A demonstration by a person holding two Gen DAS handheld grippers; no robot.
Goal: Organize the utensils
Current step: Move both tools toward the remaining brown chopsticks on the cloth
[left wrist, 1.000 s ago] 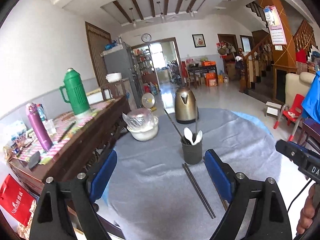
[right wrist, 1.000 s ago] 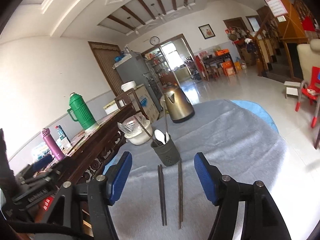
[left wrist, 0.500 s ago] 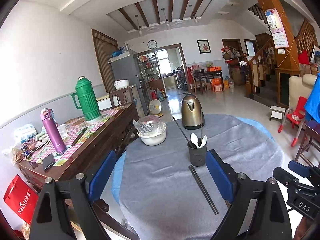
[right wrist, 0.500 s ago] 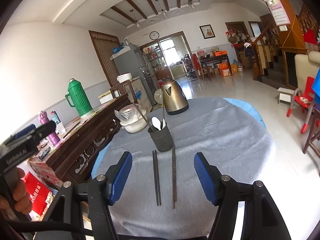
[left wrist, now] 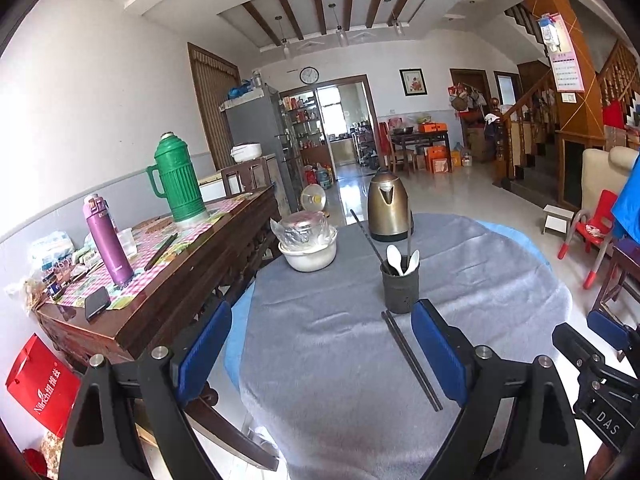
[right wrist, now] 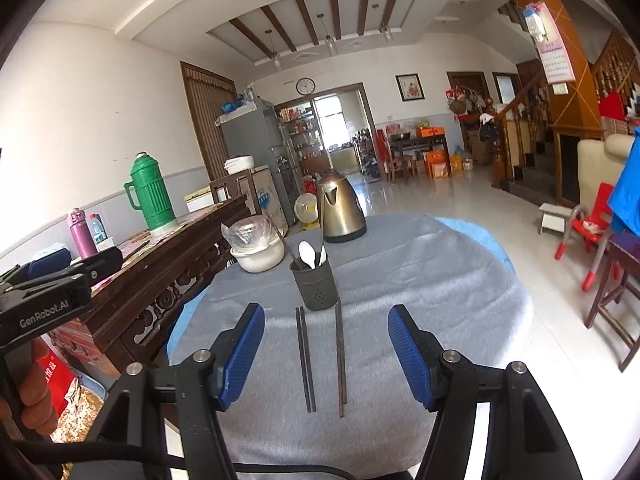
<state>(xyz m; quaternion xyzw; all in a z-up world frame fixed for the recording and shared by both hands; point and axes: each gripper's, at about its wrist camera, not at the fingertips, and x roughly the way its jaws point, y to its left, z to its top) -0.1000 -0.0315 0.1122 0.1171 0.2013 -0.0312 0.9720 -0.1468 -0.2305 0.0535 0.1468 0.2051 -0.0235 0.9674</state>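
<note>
We hover over the grey-clothed table (right wrist: 440,280), the dark utensil holder (right wrist: 316,290) mid-table, loose chopsticks (right wrist: 306,360) lying before it, both left gripper (left wrist: 320,356) and right gripper (right wrist: 326,356) open and empty, so next we probably lower to pinch a chopstick.

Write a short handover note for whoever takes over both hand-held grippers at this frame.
Left hand-held gripper: open, empty, hovering over the near table edge.
Right hand-held gripper: open, empty, aimed at the loose chopsticks.
Utensil holder stands mid-table on the grey cloth, already holding white spoons and some chopsticks.
Left to do: a chopstick pair and a further chopstick lie flat on the cloth just in front of the holder; they need picking up and putting in.
</note>
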